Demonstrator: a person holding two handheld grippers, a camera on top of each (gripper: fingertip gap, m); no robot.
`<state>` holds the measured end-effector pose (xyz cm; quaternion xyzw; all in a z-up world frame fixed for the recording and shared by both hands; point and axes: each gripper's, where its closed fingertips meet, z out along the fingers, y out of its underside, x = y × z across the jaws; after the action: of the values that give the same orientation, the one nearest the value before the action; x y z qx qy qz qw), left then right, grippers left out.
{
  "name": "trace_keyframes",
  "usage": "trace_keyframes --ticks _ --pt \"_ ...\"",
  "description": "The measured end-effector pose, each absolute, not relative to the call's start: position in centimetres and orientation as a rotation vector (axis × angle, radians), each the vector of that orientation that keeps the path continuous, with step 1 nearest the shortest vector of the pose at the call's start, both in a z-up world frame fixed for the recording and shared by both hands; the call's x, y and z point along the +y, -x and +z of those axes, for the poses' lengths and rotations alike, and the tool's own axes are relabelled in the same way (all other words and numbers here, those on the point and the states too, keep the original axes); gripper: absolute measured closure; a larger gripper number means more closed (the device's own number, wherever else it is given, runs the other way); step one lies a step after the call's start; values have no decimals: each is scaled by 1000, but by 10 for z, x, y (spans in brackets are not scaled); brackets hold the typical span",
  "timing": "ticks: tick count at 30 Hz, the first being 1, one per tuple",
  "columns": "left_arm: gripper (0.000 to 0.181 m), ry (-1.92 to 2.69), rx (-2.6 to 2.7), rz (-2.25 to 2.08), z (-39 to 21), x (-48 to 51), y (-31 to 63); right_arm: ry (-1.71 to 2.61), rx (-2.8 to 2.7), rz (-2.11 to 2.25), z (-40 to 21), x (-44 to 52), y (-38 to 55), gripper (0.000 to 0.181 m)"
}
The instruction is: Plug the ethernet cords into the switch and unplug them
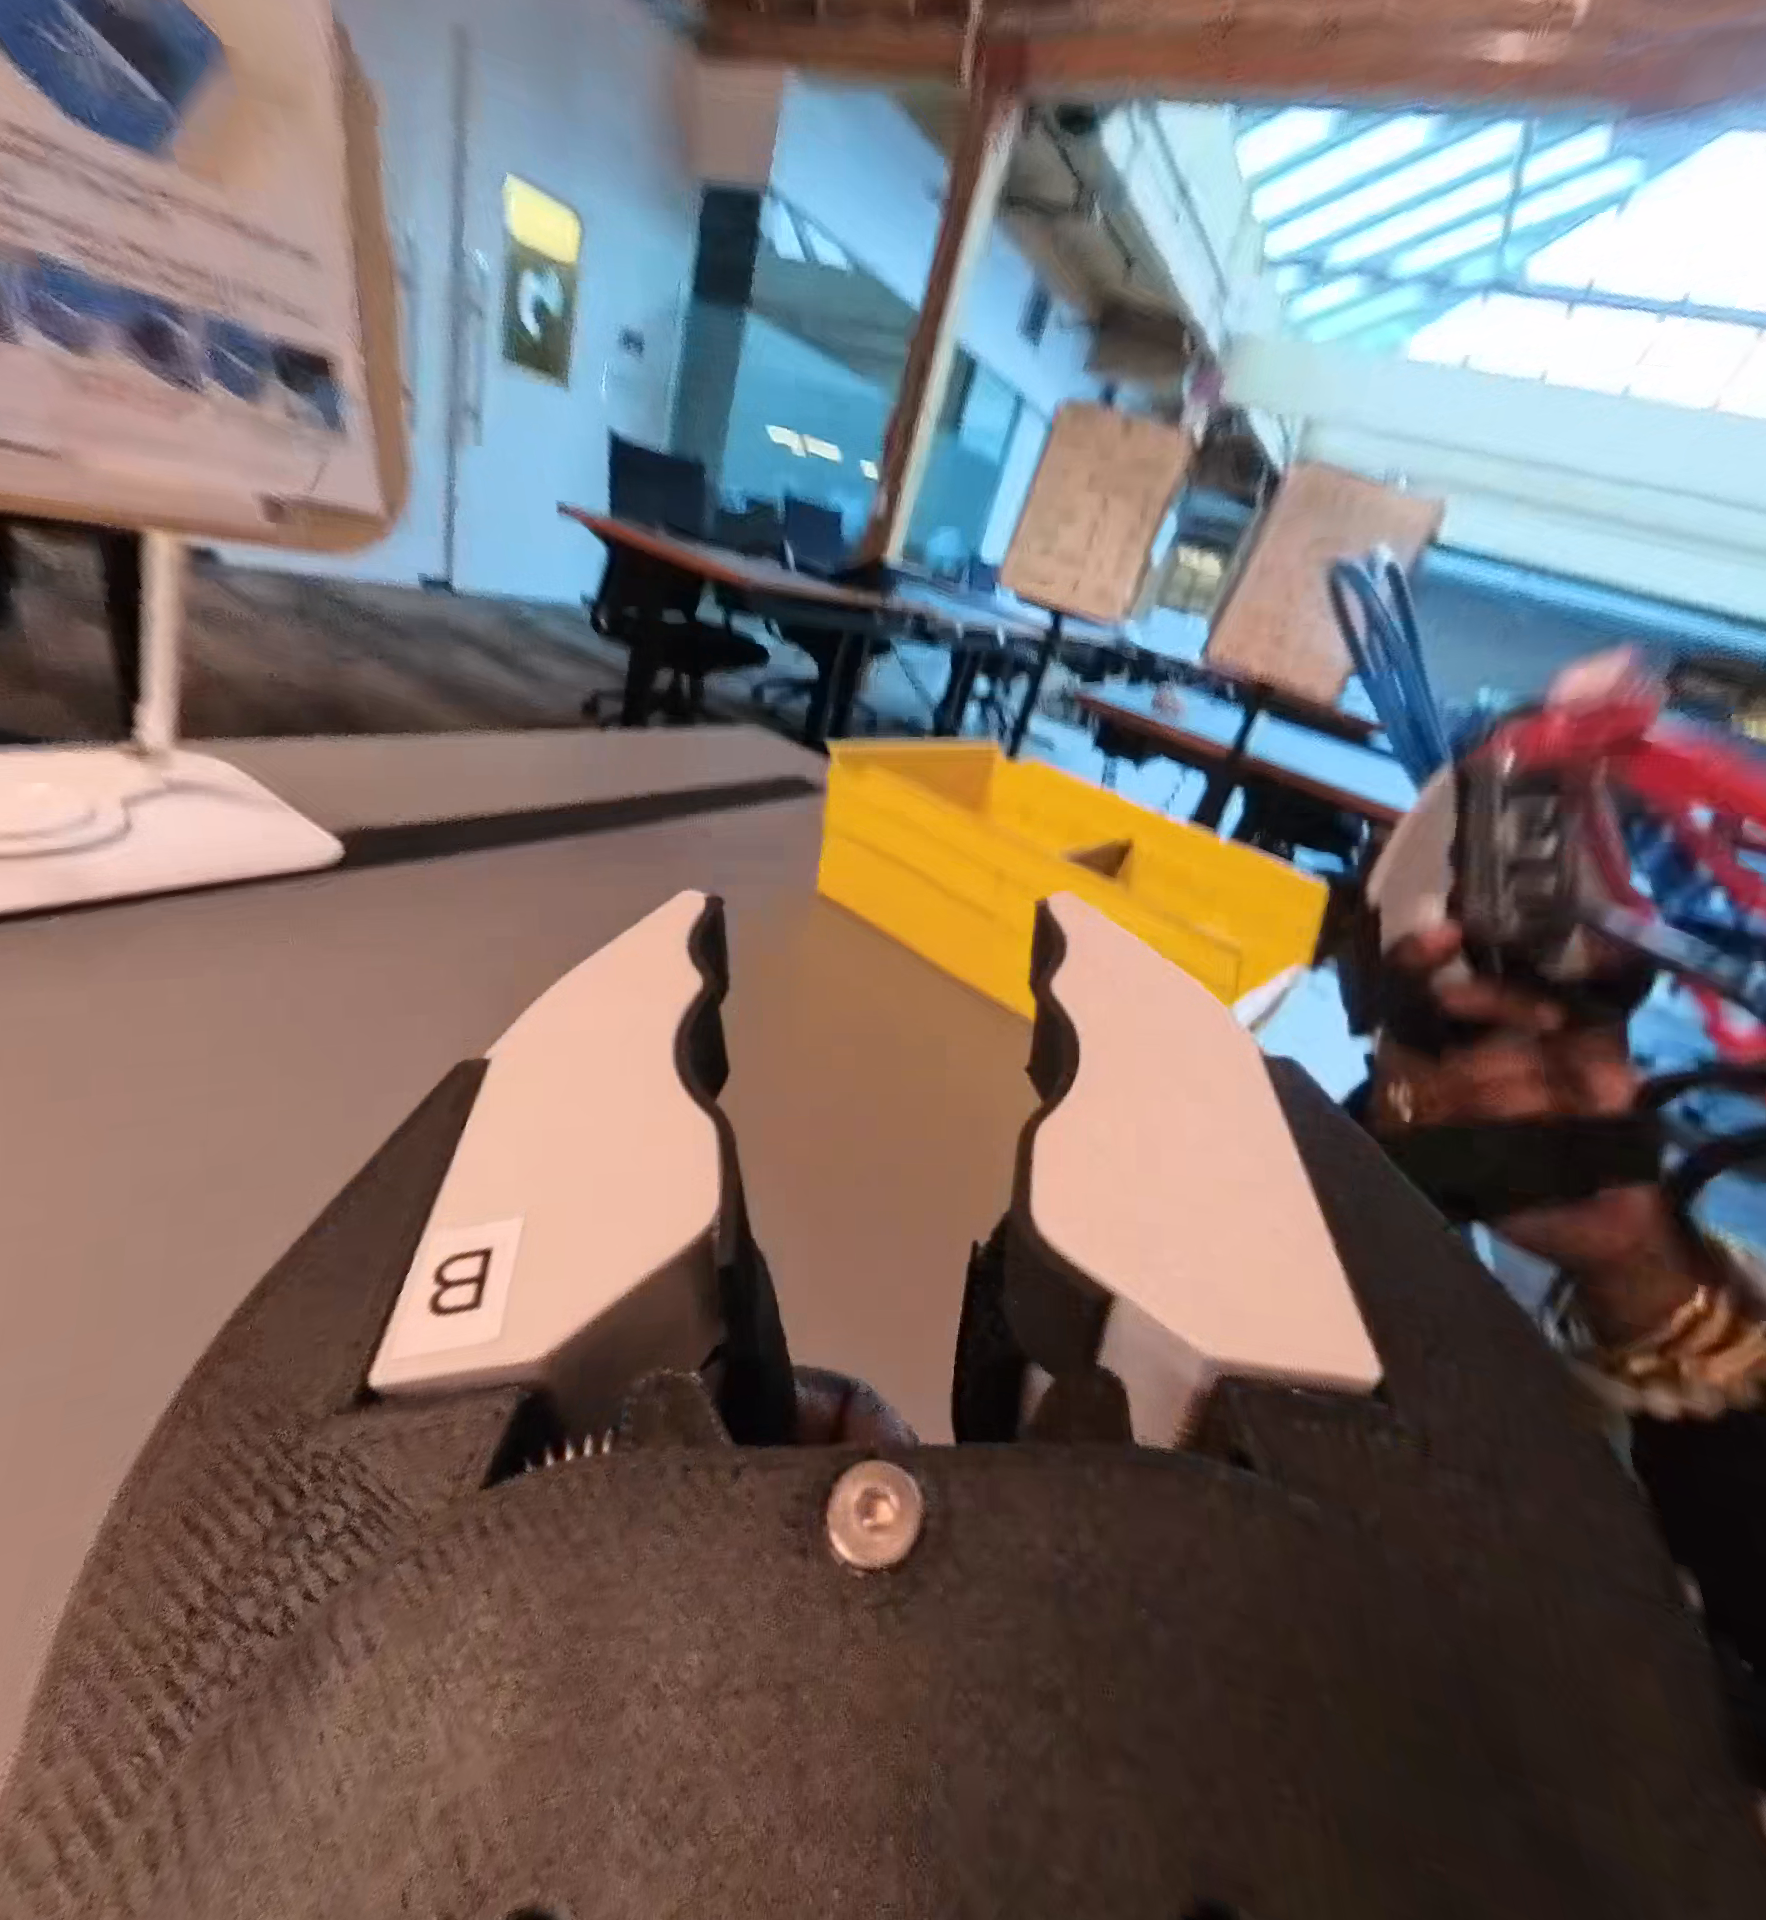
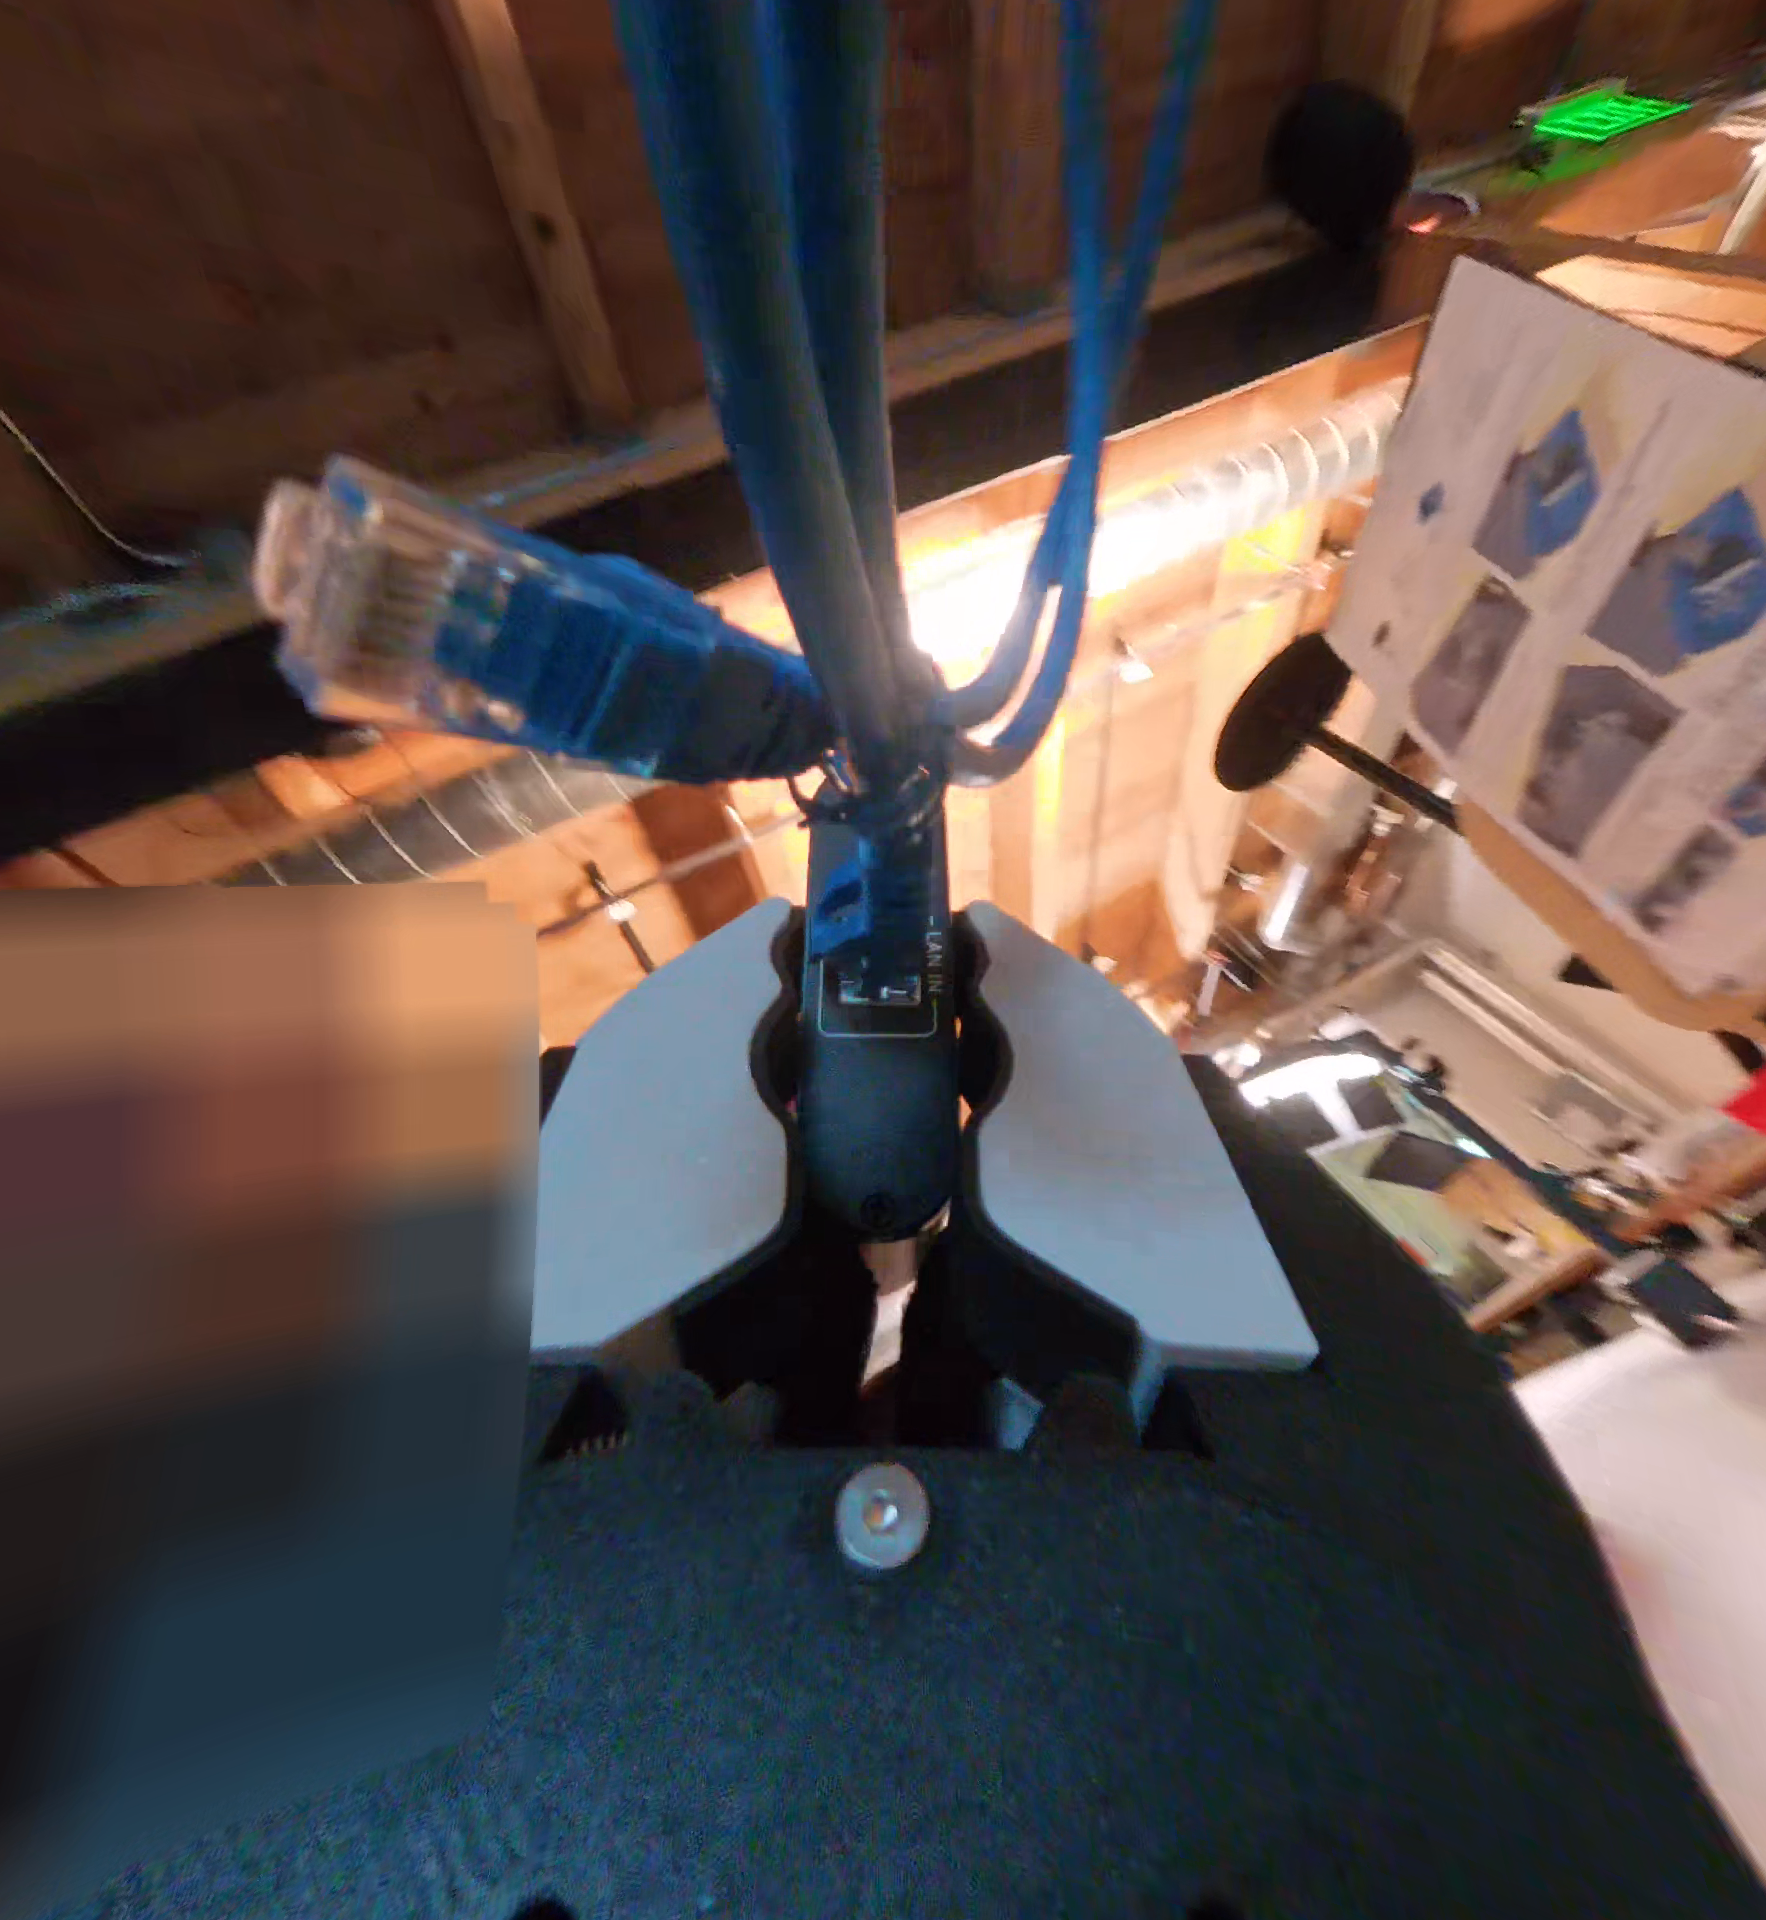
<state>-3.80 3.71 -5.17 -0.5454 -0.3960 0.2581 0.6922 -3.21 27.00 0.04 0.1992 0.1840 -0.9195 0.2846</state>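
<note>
One gripper (image 2: 877, 940) around switch (image 2: 877, 1091)

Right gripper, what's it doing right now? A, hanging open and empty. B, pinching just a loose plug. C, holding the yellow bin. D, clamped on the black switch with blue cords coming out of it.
D: the right gripper is shut on the black switch, with blue ethernet cords rising from it and one loose plug sticking out sideways.

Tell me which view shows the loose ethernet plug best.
The right wrist view: the clear ethernet plug on its blue cord hangs free, close and large, left of the black switch clamped in the right gripper. The left wrist view shows only blurred blue cords far off, no plug discernible.
</note>
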Motion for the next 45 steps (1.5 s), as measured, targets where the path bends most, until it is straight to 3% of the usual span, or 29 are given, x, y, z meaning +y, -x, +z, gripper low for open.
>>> trace_keyframes --ticks 4,8,12,15,16,21,24,34,37,45 --pt "116 1387 -761 421 -77 113 20 -478 437 -2378 13 243 11 153" --pt "101 1304 -519 230 -60 186 -28 -452 601 -2344 12 200 -14 156" --pt "118 1085 -424 245 -29 182 -43 -415 862 -2398 6 168 -33 156" --pt "151 1040 -393 91 -27 172 -52 -411 1041 -2422 -1 152 -38 156" --pt "154 1012 -412 32 -26 168 -53 -404 1113 -2412 -3 147 -40 156" --pt "156 927 -418 -76 -23 153 -57 -346 1238 -2456 5 154 -44 146" --pt "156 944 -415 -88 -23 149 -58 -341 1313 -2425 0 158 -41 161" --pt "156 985 -420 -22 -28 145 -58 -283 1456 -2316 -20 138 -53 160" --pt "156 915 -411 -2 -22 134 -61 -230 1547 -2316 -24 141 -56 134" --pt "156 917 -416 83 -26 129 -61 -194 1579 -2332 -34 144 -54 149"
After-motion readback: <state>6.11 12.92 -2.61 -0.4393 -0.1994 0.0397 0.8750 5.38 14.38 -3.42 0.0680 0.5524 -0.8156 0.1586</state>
